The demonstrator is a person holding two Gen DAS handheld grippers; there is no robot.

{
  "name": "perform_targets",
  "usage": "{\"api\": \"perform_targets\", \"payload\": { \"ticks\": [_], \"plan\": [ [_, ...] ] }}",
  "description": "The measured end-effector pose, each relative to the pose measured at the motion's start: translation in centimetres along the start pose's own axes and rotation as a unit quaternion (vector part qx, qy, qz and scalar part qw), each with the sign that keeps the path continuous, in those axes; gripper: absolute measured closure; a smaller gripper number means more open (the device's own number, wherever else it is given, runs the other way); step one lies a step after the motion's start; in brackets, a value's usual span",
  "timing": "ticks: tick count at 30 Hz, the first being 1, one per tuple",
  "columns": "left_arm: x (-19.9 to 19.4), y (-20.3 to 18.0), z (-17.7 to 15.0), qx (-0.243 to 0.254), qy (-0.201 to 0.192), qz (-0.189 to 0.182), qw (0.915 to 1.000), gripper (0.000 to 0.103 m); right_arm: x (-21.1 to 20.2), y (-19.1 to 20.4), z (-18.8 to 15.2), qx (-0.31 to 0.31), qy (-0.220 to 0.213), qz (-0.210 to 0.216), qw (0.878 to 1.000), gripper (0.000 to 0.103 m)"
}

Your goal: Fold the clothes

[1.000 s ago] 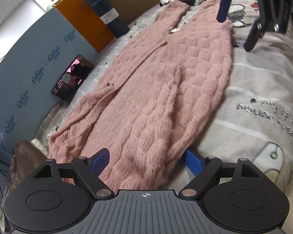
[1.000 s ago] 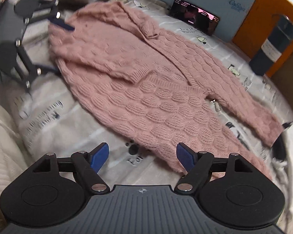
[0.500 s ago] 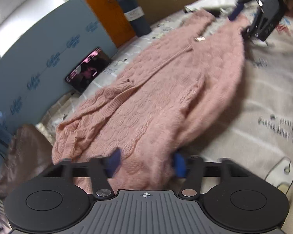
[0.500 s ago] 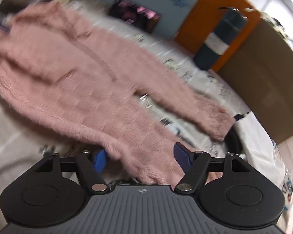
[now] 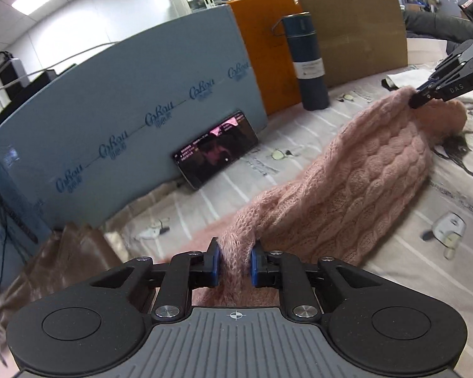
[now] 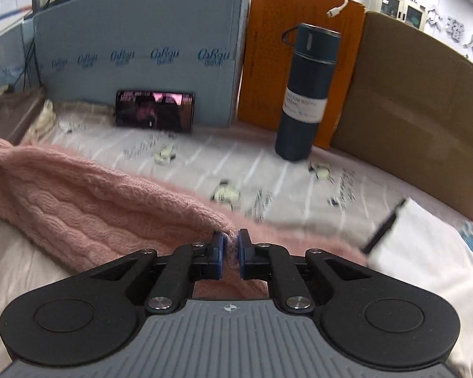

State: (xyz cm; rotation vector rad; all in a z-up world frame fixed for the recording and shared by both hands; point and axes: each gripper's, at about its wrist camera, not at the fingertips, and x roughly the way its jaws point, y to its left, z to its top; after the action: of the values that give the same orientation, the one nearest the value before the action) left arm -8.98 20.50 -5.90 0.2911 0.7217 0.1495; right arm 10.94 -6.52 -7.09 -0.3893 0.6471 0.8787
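The pink sweater (image 5: pixel 356 182) runs under the left gripper (image 5: pixel 234 263) housing, its lower part hidden. In the right wrist view, beyond the right gripper (image 6: pixel 230 253), bedsheet (image 6: pixel 268 170) prints are motion-blurred, and the white garment (image 6: pixel 425 245) is cut off at the right edge.

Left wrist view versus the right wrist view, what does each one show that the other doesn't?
Only the left wrist view shows the left gripper clamped on the pink sweater, and a brown cloth at the bed's edge. Only the right wrist view shows a white folded item and a white cable over the orange board. Both show the right gripper pinching the sweater, the phone and the dark blue flask.
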Motion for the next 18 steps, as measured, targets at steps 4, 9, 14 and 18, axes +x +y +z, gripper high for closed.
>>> {"api": "perform_targets", "payload": {
  "ticks": [4,9,14,18],
  "plan": [
    [3.0,2.2,0.7,-0.016,0.033,-0.034,0.9987,0.086,3.0,-0.9,1.6,-0.002,0.024,0.024,0.999,0.095],
    [6.1,4.4,1.1,-0.055,0.067,-0.061,0.9944,0.081,5.3,-2.0,2.4,-0.001,0.053,0.043,0.998,0.095],
    [7.3,5.2,1.3,-0.084,0.061,-0.049,0.9933,0.061,6.5,-2.7,2.7,-0.004,0.073,0.043,0.996,0.084],
    [7.3,6.6,0.8,-0.115,0.047,-0.083,0.9888,0.042,6.7,-3.9,2.1,0.002,0.081,0.021,0.996,0.071]
  ]
}}
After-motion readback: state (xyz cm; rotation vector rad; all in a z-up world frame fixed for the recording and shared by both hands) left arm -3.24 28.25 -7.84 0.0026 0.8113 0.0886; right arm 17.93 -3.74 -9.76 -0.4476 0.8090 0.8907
